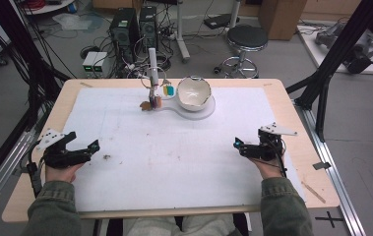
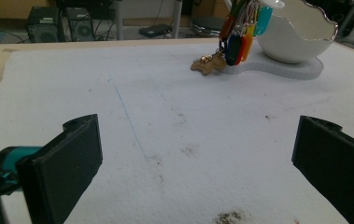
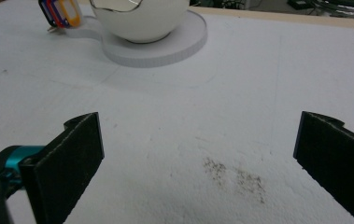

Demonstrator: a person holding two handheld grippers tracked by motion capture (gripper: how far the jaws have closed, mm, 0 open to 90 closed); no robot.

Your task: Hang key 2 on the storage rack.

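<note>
Key tags (image 1: 160, 96) hang at the far middle of the table, well apart from both grippers.
White mat (image 1: 174, 162) covers most of the wooden table (image 1: 302, 147). On its far edge sits a white base (image 1: 203, 112) carrying a wavy-rimmed white bowl (image 1: 193, 92); the coloured tags hang from a post (image 1: 152, 61) just beside it. Left gripper (image 1: 91, 147) and right gripper (image 1: 238, 145) rest near the front corners, jaws wide apart, holding nothing.
</note>
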